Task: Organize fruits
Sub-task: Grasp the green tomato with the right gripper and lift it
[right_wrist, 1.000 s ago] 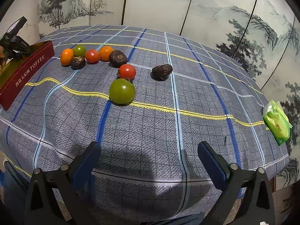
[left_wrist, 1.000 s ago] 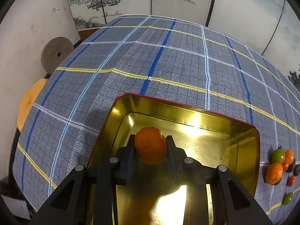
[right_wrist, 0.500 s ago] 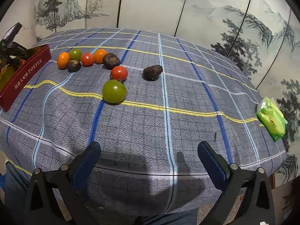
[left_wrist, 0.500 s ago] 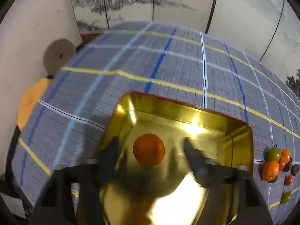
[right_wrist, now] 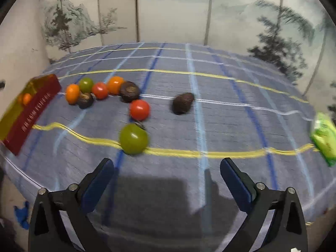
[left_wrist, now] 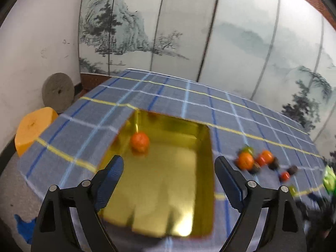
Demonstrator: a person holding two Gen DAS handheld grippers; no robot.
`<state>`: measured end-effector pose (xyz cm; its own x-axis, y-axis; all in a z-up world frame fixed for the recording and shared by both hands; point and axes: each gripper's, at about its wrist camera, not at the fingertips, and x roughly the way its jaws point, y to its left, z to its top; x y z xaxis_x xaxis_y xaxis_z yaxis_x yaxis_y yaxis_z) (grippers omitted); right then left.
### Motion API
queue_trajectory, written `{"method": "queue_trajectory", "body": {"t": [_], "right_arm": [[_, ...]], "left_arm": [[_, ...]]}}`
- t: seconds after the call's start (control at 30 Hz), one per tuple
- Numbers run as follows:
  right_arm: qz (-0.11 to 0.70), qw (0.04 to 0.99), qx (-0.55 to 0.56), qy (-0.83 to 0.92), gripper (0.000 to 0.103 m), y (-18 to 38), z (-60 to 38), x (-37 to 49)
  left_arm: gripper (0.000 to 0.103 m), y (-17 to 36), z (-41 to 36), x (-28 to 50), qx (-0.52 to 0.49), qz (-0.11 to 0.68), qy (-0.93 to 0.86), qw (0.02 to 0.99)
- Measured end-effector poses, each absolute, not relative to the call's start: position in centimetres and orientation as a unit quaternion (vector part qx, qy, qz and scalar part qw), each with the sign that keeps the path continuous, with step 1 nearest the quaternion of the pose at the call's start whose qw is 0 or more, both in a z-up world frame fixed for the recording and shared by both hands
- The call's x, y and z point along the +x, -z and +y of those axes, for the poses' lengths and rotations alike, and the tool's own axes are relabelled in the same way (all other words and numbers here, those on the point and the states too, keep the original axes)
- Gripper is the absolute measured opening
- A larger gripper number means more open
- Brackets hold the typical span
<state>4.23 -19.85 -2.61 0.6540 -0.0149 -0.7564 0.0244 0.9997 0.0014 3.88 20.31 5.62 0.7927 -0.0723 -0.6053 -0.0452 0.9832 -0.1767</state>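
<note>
The left claw [left_wrist: 169, 174] hangs wide and empty over the tin [left_wrist: 201, 189], an orange [left_wrist: 139, 142] lying inside. The right claw [right_wrist: 167, 173], also wide, its jaws just narrowing on nothing, faces the green fruit [right_wrist: 133, 139] just ahead, slightly left, the nearest one on the counter [right_wrist: 231, 126].

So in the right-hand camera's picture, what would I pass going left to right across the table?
Red tin → orange fruit → big green fruit → lone dark brown fruit → green packet.
</note>
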Motion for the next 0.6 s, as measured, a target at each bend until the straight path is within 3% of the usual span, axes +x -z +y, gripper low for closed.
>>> {"method": "queue_trajectory", "body": {"t": [0.13, 0.23, 0.6], "right_arm": [[0.424, 0.906, -0.004, -0.001, 0.064, 3.0, -18.6, 6.6], [0.443, 0.896, -0.003, -0.013, 0.036, 4.2, -18.1, 8.1], [0.398, 0.917, -0.021, -0.002, 0.032, 1.3, -16.7, 6.5]], "left_arm": [[0.088, -3.4, 19.1, -0.4, -0.098, 0.321, 0.019, 0.942], [0.088, -1.6, 18.0, -2.5, -0.099, 0.333, 0.035, 0.937], [0.088, 0.4, 14.9, -6.4, -0.061, 0.32, 0.029, 0.945]]}}
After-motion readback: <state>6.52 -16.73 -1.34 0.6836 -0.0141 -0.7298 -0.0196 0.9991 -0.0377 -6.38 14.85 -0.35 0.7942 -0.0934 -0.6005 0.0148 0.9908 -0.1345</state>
